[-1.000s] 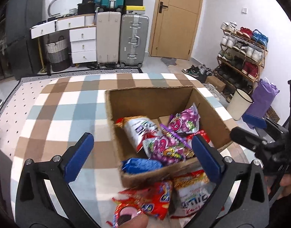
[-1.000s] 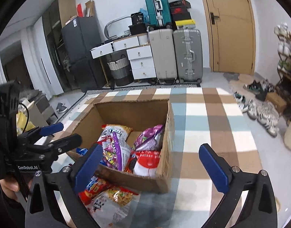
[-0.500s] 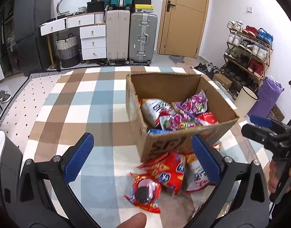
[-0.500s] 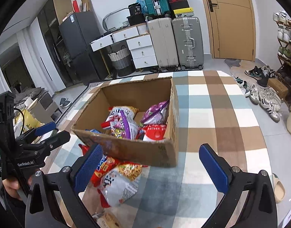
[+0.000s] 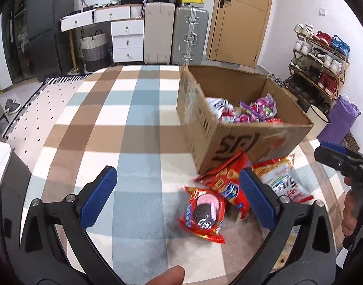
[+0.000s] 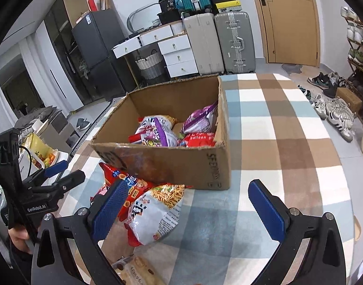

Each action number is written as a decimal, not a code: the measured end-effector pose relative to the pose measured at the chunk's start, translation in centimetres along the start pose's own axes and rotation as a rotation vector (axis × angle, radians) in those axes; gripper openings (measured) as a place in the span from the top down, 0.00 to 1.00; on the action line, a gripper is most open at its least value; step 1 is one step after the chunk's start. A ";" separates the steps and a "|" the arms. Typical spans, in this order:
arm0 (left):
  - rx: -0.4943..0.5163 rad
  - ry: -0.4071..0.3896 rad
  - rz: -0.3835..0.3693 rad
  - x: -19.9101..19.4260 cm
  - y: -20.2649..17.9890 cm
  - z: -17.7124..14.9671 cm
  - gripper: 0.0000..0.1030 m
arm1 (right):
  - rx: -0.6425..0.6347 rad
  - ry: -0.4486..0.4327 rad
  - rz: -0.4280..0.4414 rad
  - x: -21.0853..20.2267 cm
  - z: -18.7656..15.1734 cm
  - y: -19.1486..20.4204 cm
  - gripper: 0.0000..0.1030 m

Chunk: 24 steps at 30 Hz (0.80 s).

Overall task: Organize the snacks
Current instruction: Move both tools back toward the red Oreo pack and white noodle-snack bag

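Note:
A cardboard box (image 5: 250,142) (image 6: 172,161) holds several snack bags, purple, white and red. In front of it on the checked tablecloth (image 5: 124,128) lie a red cookie packet (image 5: 204,213), a red cracker bag (image 5: 228,180) (image 6: 131,185) and a white noodle-snack bag (image 5: 281,180) (image 6: 155,211). My left gripper (image 5: 179,194) is open and empty, just left of the cookie packet. My right gripper (image 6: 188,209) is open and empty above the cloth, the white bag by its left finger. Each gripper shows at the edge of the other's view.
A beige packet (image 6: 138,273) lies at the near edge of the table. Suitcases (image 5: 176,35), white drawers (image 5: 126,40), a door (image 5: 243,16) and a shoe rack (image 5: 321,57) line the room behind. A white bin (image 5: 318,118) stands beside the table.
Both grippers have pulled back and away from the box, so the loose packets in front of it have come into full view. The left one also shifted left. Both stay open.

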State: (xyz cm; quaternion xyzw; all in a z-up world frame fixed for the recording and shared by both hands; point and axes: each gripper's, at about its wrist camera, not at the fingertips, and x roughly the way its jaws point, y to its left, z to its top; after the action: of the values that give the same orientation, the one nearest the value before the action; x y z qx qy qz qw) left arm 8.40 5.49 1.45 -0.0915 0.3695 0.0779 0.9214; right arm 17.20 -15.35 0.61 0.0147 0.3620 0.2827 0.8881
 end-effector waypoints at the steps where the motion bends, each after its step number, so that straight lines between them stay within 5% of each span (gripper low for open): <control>1: 0.003 0.010 0.003 0.3 0.0 -0.3 0.01 | 0.005 0.007 0.004 0.2 -0.2 0.0 0.00; 24: 0.018 0.154 -0.003 5.1 -0.6 -3.6 0.01 | 0.003 0.128 0.061 4.6 -2.5 1.7 0.00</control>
State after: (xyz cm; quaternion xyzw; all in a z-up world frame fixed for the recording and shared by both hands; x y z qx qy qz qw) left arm 9.77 4.45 -4.60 -0.0895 0.4400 0.0660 0.8911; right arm 17.40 -11.97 -3.73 0.0093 0.4177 0.3096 0.8542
